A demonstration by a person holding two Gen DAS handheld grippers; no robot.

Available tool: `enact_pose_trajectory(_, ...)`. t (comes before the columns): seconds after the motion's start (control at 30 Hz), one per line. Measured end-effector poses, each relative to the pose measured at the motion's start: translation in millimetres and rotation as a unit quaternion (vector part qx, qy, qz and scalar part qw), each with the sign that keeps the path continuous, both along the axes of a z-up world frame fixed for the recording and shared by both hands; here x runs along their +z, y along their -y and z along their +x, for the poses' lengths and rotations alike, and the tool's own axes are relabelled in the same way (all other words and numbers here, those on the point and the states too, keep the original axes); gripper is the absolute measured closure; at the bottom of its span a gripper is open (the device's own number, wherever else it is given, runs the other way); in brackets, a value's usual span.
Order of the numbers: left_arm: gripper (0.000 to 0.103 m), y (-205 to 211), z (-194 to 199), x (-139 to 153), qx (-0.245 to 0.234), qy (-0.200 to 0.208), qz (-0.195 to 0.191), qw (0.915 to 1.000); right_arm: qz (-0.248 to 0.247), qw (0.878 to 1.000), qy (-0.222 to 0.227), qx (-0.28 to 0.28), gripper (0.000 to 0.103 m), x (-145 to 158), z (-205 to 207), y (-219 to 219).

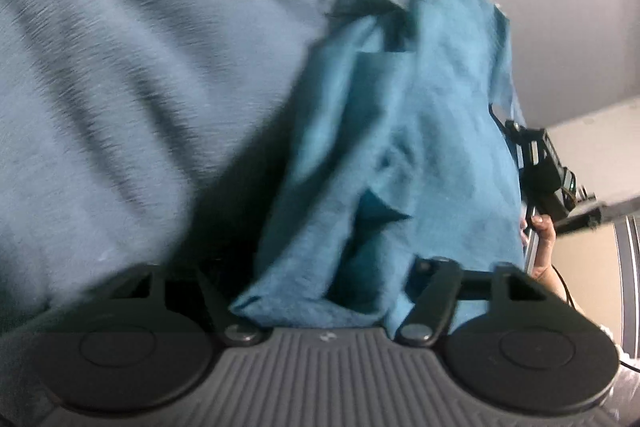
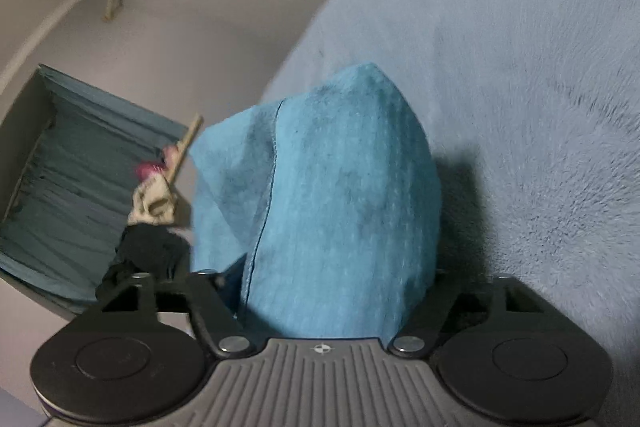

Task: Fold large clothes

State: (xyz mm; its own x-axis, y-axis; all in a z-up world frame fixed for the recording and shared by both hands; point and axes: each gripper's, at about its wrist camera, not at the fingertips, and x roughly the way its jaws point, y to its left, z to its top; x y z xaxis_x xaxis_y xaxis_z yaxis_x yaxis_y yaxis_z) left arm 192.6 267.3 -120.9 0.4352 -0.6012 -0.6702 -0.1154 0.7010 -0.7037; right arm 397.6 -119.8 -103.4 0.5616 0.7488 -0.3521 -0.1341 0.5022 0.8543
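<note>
Teal garment [image 1: 400, 147] held up over a pale blue blanket [image 1: 120, 67], gripped at both ends.

The garment hangs bunched and creased above the blanket, its folds draped over both tools. In the left wrist view cloth runs down between the links of the left gripper [image 1: 324, 291], whose fingers are buried in it and appear closed on the fabric. In the right wrist view a seamed fold [image 2: 320, 195] rises out of the right gripper [image 2: 320, 307], likewise closed on it with the fingertips hidden. Beside the garment, away from the blanket, a hand [image 1: 542, 239] holds the other tool.
</note>
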Motion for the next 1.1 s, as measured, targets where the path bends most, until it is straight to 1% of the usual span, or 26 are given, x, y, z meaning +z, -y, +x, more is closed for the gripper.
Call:
enact_pose_trajectory(0.07,0.050,13,7,9,-0.024,0.010,0.024,0.9994,0.016,1.000,0.017,-0.018,0.041,14,-10,8)
enact_pose_trajectory(0.1,0.051,23,12,14,-0.037,0.015,0.036,0.9985,0.022,0.999,0.024,-0.024,0.042,20,-16,13)
enact_pose_trajectory(0.13,0.054,32,18,18,-0.048,0.018,0.046,0.9976,0.024,0.999,0.030,-0.030,0.043,26,-19,18)
enact_pose_trajectory(0.17,0.058,43,25,22,-0.059,0.021,0.052,0.9967,0.021,0.998,0.035,-0.037,0.043,32,-21,24)
enact_pose_trajectory(0.23,0.058,71,42,30,-0.082,0.033,0.075,0.9933,0.013,0.998,0.046,-0.052,0.044,44,-25,42)
enact_pose_trajectory(0.3,0.065,105,62,37,-0.109,0.057,0.092,0.9881,0.007,0.996,0.051,-0.074,0.044,55,-28,69)
enact_pose_trajectory(0.43,0.076,178,104,31,-0.147,0.064,0.075,0.9843,-0.020,0.990,0.072,-0.119,0.044,80,-33,130)
enact_pose_trajectory(0.5,0.077,222,120,24,-0.177,0.071,0.078,0.9786,-0.042,0.987,0.079,-0.135,0.044,92,-32,162)
enact_pose_trajectory(0.57,0.077,253,130,18,-0.191,0.084,0.082,0.9746,-0.065,0.985,0.079,-0.141,0.044,101,-28,189)
enact_pose_trajectory(0.63,0.077,269,137,14,-0.185,0.095,0.073,0.9753,-0.078,0.985,0.071,-0.139,0.044,105,-15,211)
enact_pose_trajectory(0.73,0.077,271,134,14,-0.174,0.122,0.054,0.9757,-0.080,0.988,0.066,-0.114,0.044,101,3,245)
enact_pose_trajectory(0.83,0.077,271,127,18,-0.153,0.158,0.063,0.9736,-0.088,0.991,0.080,-0.069,0.044,108,40,244)
enact_pose_trajectory(0.87,0.078,268,125,21,-0.144,0.170,0.069,0.9725,-0.088,0.991,0.087,-0.055,0.044,109,48,240)
enact_pose_trajectory(0.9,0.078,266,126,23,-0.130,0.183,0.077,0.9714,-0.088,0.991,0.095,-0.038,0.044,112,65,235)
enact_pose_trajectory(0.93,0.078,264,127,25,-0.121,0.192,0.082,0.9704,-0.089,0.990,0.102,-0.025,0.044,118,84,214)
enact_pose_trajectory(0.97,0.078,262,128,26,-0.109,0.202,0.087,0.9693,-0.089,0.990,0.110,-0.010,0.043,122,102,205)
enact_pose_trajectory(1.0,0.078,259,131,25,-0.096,0.205,0.087,0.9701,-0.094,0.989,0.113,-0.001,0.042,125,115,199)
enact_pose_trajectory(1.03,0.078,257,136,22,-0.088,0.199,0.082,0.9725,-0.107,0.988,0.114,0.003,0.037,129,129,193)
enact_pose_trajectory(1.07,0.078,256,140,19,-0.084,0.192,0.078,0.9747,-0.127,0.986,0.112,0.002,0.030,129,142,186)
enact_pose_trajectory(1.1,0.078,255,143,15,-0.084,0.189,0.078,0.9753,-0.160,0.982,0.096,-0.004,0.026,126,156,180)
